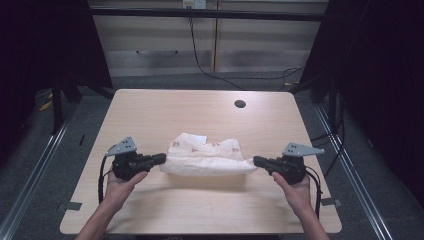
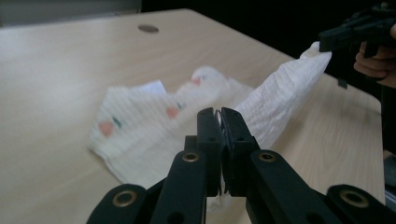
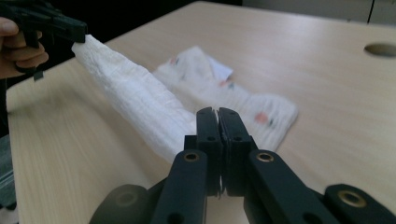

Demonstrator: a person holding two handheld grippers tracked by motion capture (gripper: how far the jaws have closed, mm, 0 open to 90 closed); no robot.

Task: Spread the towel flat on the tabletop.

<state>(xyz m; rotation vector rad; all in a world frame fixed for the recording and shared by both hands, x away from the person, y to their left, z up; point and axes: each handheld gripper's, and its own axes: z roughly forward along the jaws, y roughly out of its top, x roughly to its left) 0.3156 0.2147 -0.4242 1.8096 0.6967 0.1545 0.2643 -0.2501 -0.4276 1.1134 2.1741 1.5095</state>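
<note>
**White cloth stretched between two grippers above the tabletop**

You hold a white, ribbed cloth with small red and green printed marks [image 1: 207, 155] by its two near corners, one in each tool. Your left gripper [image 1: 161, 159] has its black fingers [image 2: 208, 130] pressed tight together, with a thin edge of the fabric caught between them; in the left gripper view the cloth runs away from the closed fingers and up to the far tool. Your right gripper [image 1: 257, 161] is in the same condition: its fingers [image 3: 233, 133] are clamped fully on the opposite corner, and the right gripper view shows the fabric rising from them as a taut, rolled band towards your other hand.

Between the two grips, the near edge of the cloth is pulled into a straight, raised fold, lifted off the surface. The rest of the fabric trails behind that fold and lies crumpled on the pale wooden tabletop [image 1: 200, 210], its back edge showing a small white label. The cloth sits around the middle of the tabletop, somewhat towards your side, well short of the round dark cable hole [image 1: 240, 104] near the far edge.

Your left hand [image 1: 120, 187] and right hand [image 1: 297, 190] come in from the near edge, each wrapped round its tool, with a grey three-cornered plate on top of each gripper.
</note>
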